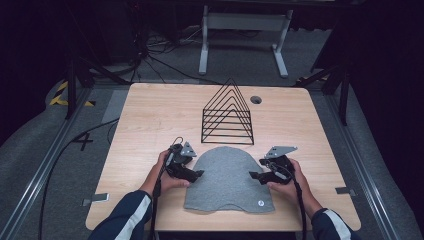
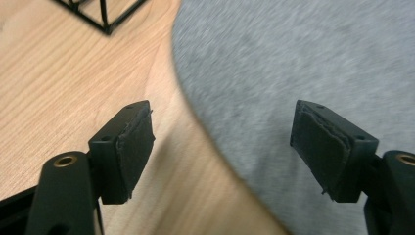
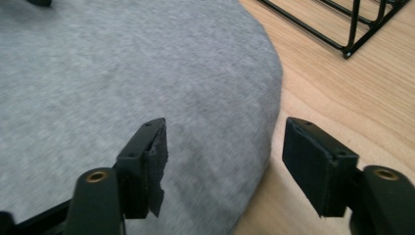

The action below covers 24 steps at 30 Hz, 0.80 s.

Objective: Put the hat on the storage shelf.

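Your grey beanie point(image 1: 229, 180) lies flat on the near middle of the light wooden tabletop point(image 1: 150, 115), its rounded crown toward the far side and its straight hem near your edge, with a small round tag by the right end of the hem. Your left tool point(image 1: 198, 173) sits at the beanie's left edge and your right tool point(image 1: 254, 175) at its right edge, each pointing inward at the cloth. In the left gripper view the left tool point(image 2: 222, 142) stands wide apart with nothing pinched, one pad over bare wood and the other over the grey knit point(image 2: 303, 58). In the right gripper view the right tool point(image 3: 225, 152) is likewise spread wide, straddling the curved rim of the beanie point(image 3: 122, 73) with no cloth gripped. Behind the beanie, just beyond its crown, stands a black wire rack point(image 1: 227, 112) of nested triangles, apart from the cloth. A round cable hole point(image 1: 256, 99) sits in the tabletop near the far right. Around the tabletop the room is dark: grey carpet point(image 1: 30, 145), black cables point(image 1: 60, 155) trailing on the floor at the left, yellow and black tape point(image 1: 61, 92), and a white metal frame point(image 1: 245, 35) at the back.
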Each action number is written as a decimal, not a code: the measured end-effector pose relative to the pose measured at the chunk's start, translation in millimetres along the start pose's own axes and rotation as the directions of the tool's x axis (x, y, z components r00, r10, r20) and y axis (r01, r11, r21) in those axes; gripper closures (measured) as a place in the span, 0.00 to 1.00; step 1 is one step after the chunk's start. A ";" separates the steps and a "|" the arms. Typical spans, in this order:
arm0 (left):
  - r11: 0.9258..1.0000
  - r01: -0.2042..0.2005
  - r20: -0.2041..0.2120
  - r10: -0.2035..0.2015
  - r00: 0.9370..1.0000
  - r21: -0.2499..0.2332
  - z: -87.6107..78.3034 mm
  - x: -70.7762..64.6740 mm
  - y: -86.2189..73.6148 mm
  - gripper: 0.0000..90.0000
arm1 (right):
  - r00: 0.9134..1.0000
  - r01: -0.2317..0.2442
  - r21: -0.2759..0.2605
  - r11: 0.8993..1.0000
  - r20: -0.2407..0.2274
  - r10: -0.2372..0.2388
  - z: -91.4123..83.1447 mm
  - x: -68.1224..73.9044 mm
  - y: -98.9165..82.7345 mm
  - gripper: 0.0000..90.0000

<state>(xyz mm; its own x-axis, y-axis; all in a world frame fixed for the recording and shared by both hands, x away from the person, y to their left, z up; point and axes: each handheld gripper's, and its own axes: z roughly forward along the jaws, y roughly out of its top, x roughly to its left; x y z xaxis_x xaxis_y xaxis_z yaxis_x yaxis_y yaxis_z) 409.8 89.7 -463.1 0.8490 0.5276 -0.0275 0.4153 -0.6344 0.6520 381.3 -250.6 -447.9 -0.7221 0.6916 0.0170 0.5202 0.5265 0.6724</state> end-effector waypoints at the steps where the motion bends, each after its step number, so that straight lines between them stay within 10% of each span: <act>1: 1.000 0.014 0.019 -0.014 1.000 0.009 2.4 1.6 -0.4 0.24 | 1.000 -0.005 0.005 1.000 0.006 0.005 2.7 -1.2 1.7 0.34; 18: 1.000 0.006 0.000 -0.006 1.000 -0.019 15.0 5.2 7.5 0.17 | 1.000 0.014 0.061 0.998 0.023 -0.016 29.2 -3.9 21.6 0.29; 24: 0.999 0.000 -0.004 0.000 1.000 0.033 15.5 0.4 14.9 0.17 | 0.999 0.034 0.099 0.994 0.004 -0.034 26.7 0.3 25.3 0.45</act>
<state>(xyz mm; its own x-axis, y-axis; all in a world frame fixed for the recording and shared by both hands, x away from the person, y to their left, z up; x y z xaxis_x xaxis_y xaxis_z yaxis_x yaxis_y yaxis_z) 421.4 71.6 -465.2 0.8478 0.5298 -0.0243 0.4258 -0.6526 0.6267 406.4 -223.9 -450.7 -0.7375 0.6752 -0.0090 0.5384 0.5960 0.5958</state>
